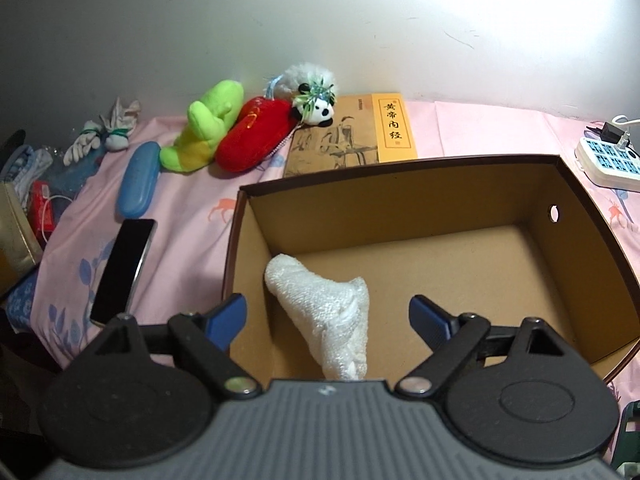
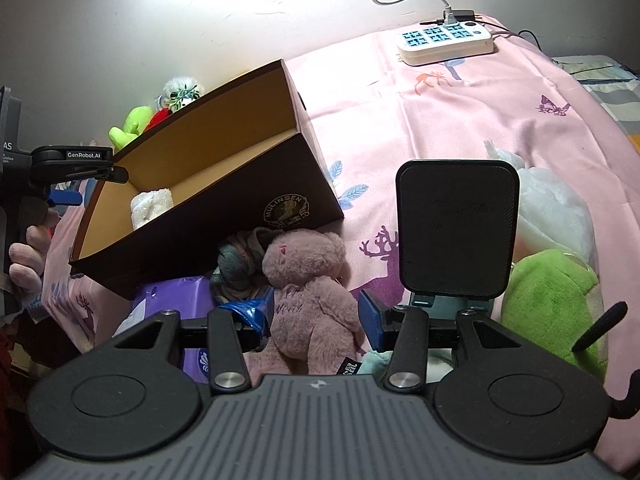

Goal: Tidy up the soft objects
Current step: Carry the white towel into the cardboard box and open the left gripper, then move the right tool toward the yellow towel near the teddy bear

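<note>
A brown cardboard box (image 1: 584, 216) stands open on the pink bedsheet, with a white towel (image 1: 324, 312) lying in its near left corner. My left gripper (image 1: 328, 316) is open above the box's near edge, its fingers on either side of the towel and apart from it. The box (image 2: 224, 216) and towel (image 2: 150, 206) also show in the right wrist view. My right gripper (image 2: 314, 316) is closed around a pink plush bear (image 2: 308, 280) lying in front of the box. A green plush (image 1: 204, 128), a red plush (image 1: 256, 136) and a panda plush (image 1: 318, 108) lie by the wall.
A book (image 1: 352, 136), blue case (image 1: 138, 180), phone (image 1: 120, 272) and tied socks (image 1: 100, 136) lie left and behind the box. A power strip (image 2: 446, 42) sits far right. A black phone stand (image 2: 456, 232), green plush (image 2: 552, 300), grey knit item (image 2: 236, 260) and purple packet (image 2: 172, 304) surround the bear.
</note>
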Tool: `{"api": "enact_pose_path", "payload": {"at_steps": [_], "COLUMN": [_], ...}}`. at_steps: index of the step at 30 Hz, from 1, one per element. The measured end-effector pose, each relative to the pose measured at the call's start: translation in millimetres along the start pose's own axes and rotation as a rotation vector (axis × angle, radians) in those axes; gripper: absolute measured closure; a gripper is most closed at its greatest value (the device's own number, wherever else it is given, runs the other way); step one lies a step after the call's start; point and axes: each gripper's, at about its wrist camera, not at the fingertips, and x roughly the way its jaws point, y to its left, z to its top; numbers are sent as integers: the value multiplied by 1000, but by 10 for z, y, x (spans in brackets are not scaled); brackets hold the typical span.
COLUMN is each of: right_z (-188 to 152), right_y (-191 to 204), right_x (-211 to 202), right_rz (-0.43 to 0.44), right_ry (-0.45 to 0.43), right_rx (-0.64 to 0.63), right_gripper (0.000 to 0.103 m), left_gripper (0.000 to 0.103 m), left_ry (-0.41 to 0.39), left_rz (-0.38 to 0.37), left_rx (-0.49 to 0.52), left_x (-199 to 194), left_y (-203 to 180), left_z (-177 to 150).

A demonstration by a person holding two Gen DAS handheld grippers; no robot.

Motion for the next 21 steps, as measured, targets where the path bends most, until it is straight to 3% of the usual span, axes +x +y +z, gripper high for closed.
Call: {"api": "enact_pose_path", "payload": {"at_steps": [21], "right_z": [-126], "right_y": [-28], "right_x": [-220], "right_rz": [177], "right_ry": [44], "right_rx": [-140], "right_gripper": [74], "left_gripper": [12], "left_ry": [-30], "left_rz": [183], "left_rx": [-85], "left_x": [-908], "left_y": [32], "left_z": [-599]}}
